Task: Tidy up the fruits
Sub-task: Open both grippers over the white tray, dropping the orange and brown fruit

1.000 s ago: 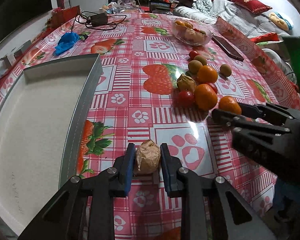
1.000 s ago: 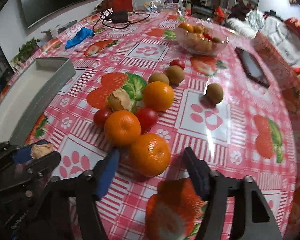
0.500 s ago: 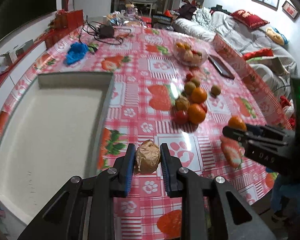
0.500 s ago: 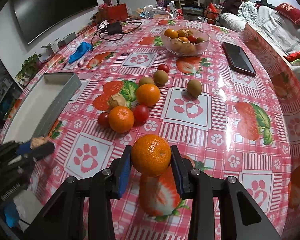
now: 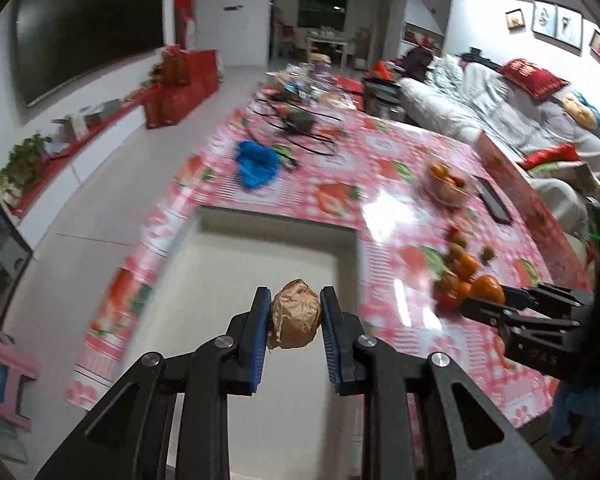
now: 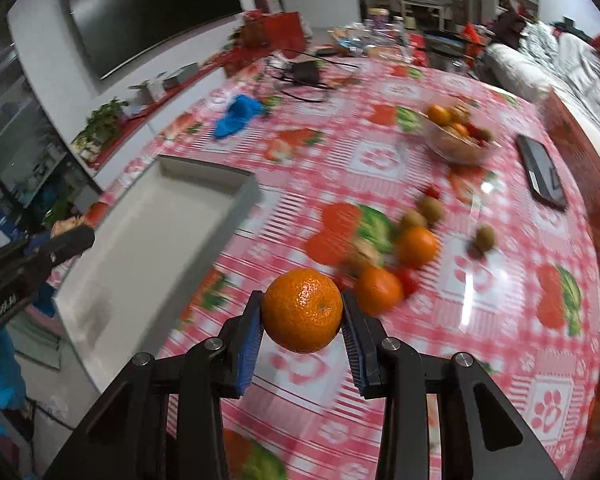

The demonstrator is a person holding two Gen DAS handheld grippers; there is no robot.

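**A:** Tongs status? Where is the fruit?

**B:** Left tongs are clamped on a brown, wrinkled fruit, held above the white tray. Right tongs are clamped on an orange over the bench, beside the tray.

**A:** How should the drop go?

**B:** I'd lower each well inside the tray walls before releasing, apart from one another, so neither rolls. The loose pile of fruit waits on the bench.

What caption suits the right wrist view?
Right gripper holds an orange above the tablecloth, grey tray to its left.
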